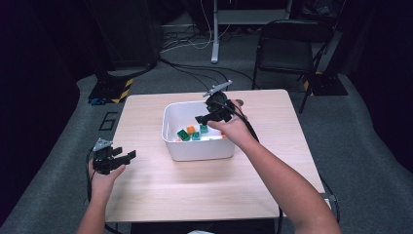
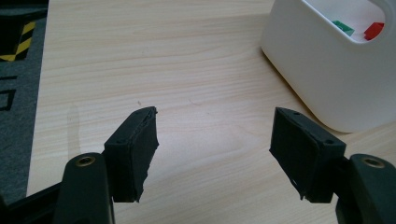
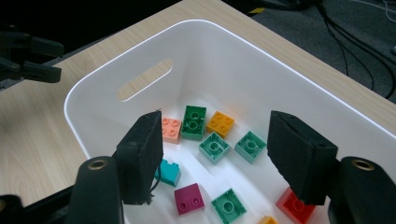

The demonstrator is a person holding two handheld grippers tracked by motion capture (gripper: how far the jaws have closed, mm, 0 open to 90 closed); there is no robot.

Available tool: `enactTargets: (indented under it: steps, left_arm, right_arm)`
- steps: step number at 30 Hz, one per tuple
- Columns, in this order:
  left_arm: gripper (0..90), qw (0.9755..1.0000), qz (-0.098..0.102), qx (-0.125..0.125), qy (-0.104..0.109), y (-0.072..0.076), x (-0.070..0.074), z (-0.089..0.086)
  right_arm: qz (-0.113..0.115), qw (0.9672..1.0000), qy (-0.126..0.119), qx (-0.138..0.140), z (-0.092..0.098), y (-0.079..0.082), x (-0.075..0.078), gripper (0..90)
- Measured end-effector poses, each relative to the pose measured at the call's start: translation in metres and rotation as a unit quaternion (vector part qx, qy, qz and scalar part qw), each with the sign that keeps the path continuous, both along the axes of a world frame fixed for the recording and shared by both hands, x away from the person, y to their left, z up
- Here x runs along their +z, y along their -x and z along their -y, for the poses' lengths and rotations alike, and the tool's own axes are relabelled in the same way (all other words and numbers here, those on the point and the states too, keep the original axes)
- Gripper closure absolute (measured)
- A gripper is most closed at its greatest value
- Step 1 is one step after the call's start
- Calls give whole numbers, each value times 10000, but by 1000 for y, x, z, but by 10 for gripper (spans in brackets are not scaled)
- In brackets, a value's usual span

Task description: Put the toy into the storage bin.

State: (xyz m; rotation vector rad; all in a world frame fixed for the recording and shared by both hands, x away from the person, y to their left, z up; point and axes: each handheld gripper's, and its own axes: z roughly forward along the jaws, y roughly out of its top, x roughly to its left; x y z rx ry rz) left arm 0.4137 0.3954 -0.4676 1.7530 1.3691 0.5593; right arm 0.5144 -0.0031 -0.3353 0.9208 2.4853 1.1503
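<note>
right gripper – jaws apart, nothing in them, bricks right below in the white bin | left gripper – gaping too, parked on bare table | we reckon they're light, hard, slick; pinch the flat sides, not the studs

The high view looks forward and down from above the person's side, taking in the whole desk and the white bin from well off. The left gripper view sits low and close over the desk, facing the bin's outer wall. The right gripper view looks steeply down into that same bin from close above, onto the bricks inside.
</note>
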Motion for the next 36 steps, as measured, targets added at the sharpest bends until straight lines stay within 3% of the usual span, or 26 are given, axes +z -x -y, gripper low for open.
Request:
enactTargets:
  steps: [3,6,17,27,36]
  left_arm:
    - [314,10000,-22,3,10,0,1,-1]
    - [312,10000,-12,24,6,0,1,-1]
    - [310,10000,1,59,-4,1,0,-1]
    - [310,10000,-13,49,14,1,0,1]
    - [310,10000,-24,33,-12,1,-2,2]
  right_arm:
    - [103,9999,-2,46,11,9,4,333]
    - [69,10000,-22,53,20,15,6,312]
    - [262,9995,112,-169,56,54,8,242]
    - [312,9992,110,-243,74,77,-8,236]
    - [106,9983,-125,-558,95,89,-37,233]
